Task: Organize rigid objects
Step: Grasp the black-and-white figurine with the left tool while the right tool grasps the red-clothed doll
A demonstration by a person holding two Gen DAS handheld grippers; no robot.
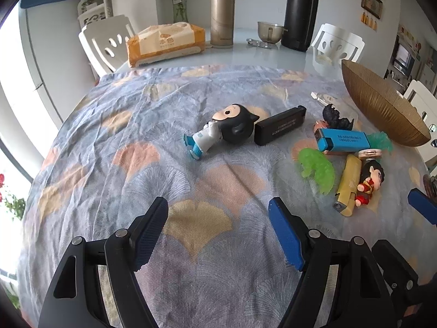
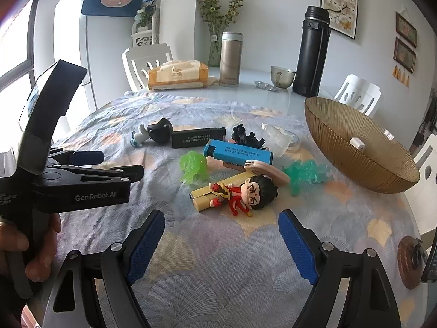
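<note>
Peering into the clutter: the pink figure (image 1: 319, 126) sits mostly buried under the blue box (image 1: 344, 140), only an edge showing, and what the clear plastic piece (image 2: 278, 135) is cannot be made out.
Cut off: the right gripper (image 1: 422, 210) shows in the left wrist view only as a blue tip at the frame edge; the gold bowl (image 2: 355, 147) runs out of that view too.
Left gripper (image 1: 218, 232): jaws spread wide, nothing between the pads, just bare patterned cloth (image 1: 136, 125); a hand (image 2: 16, 243) grips its handle.
Right gripper (image 2: 221, 246): jaws released and wide, empty, hovering over the cloth.
Ahead of the left fingers: big-headed doll (image 1: 221, 131) lying on its side, head touching the black box (image 1: 280, 125).
Just ahead of the right fingers: red-robed figurine (image 2: 245, 194) lying across the yellow box (image 2: 215, 191).
Further on: blue box, flanked by a green flame piece (image 2: 192, 168) and a teal one (image 2: 306, 175), with a black spiky figure (image 2: 245, 136) behind.
Right of the right fingers: gold ribbed bowl, tilted, a small white item (image 2: 357, 142) inside.
</note>
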